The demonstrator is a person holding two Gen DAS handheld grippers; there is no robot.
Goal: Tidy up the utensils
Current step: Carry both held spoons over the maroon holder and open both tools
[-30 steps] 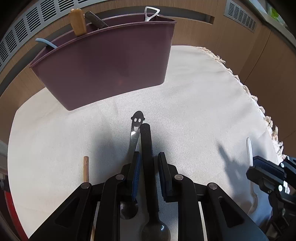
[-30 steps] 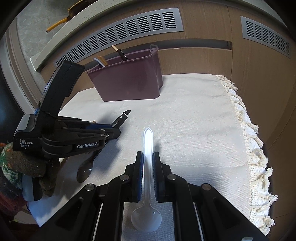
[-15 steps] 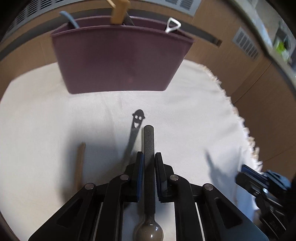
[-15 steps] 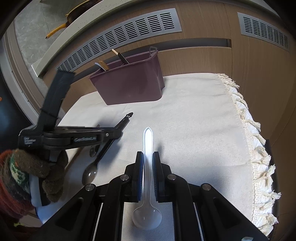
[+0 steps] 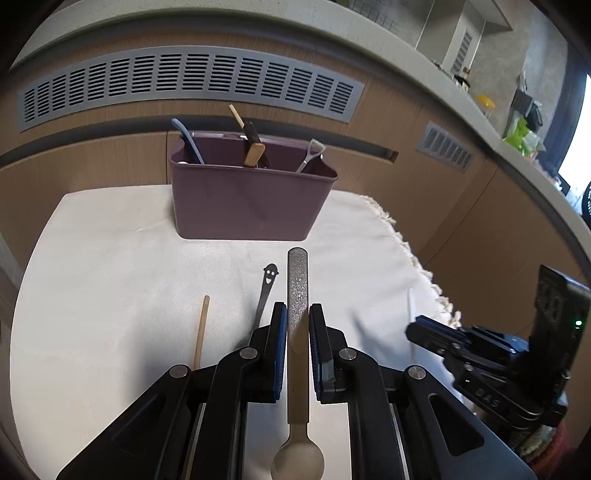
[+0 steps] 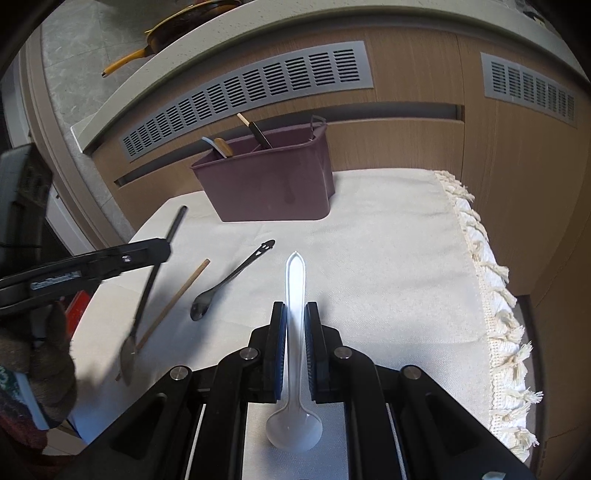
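dark spoon (image 5: 297, 317) between left fingers (image 5: 279, 328)

Home kitchen, pale stone worktop (image 6: 207, 40) carrying a yellow-handled frying pan (image 6: 173, 29), wood-grain cabinet fronts (image 6: 517, 184) with grey vent grilles (image 5: 184, 81), fringed cream cloth (image 6: 388, 240), plum utensil caddy (image 5: 247, 199) holding cutlery

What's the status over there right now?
Left gripper shut on dark speckled-handled spoon. Right gripper shut on white plastic spoon. Purple plastic caddy ahead, path open.

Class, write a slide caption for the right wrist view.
Right tongs grip a white spoon before the purple caddy.
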